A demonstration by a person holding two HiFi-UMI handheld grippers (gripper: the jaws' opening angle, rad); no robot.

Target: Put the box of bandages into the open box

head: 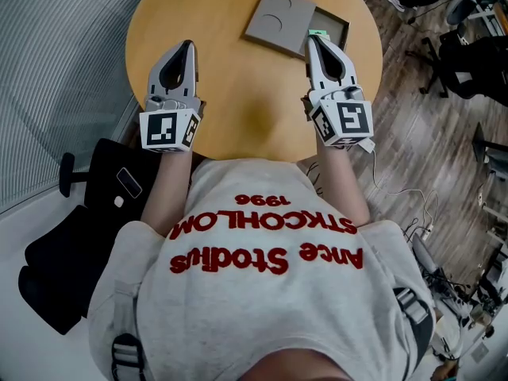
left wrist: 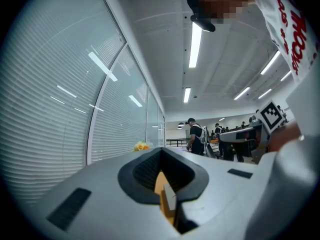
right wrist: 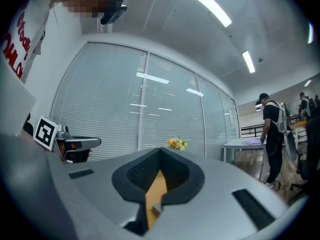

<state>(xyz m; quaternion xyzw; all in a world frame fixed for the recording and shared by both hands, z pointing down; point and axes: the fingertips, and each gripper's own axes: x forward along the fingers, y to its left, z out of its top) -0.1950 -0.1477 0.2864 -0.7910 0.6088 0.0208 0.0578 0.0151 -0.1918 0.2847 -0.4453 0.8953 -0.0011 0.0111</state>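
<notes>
A grey open box (head: 333, 24) lies at the far side of the round wooden table (head: 230, 101), with its grey lid (head: 278, 18) beside it on the left. A small green-edged thing (head: 317, 32), perhaps the box of bandages, shows at the box's near rim; most of it is hidden. My right gripper (head: 312, 40) rests on the table with its tip at that rim, jaws shut on nothing. My left gripper (head: 187, 46) lies on the table's left part, also shut and empty. Both gripper views show closed jaws (left wrist: 162, 184) (right wrist: 155, 194) against ceiling and blinds.
A black office chair (head: 71, 244) stands left of the person, below the table's edge. More chairs (head: 468, 54) and cables (head: 421, 213) sit on the wooden floor at right. A glass wall with blinds (left wrist: 60, 109) runs along the left. People stand far off (left wrist: 196, 136).
</notes>
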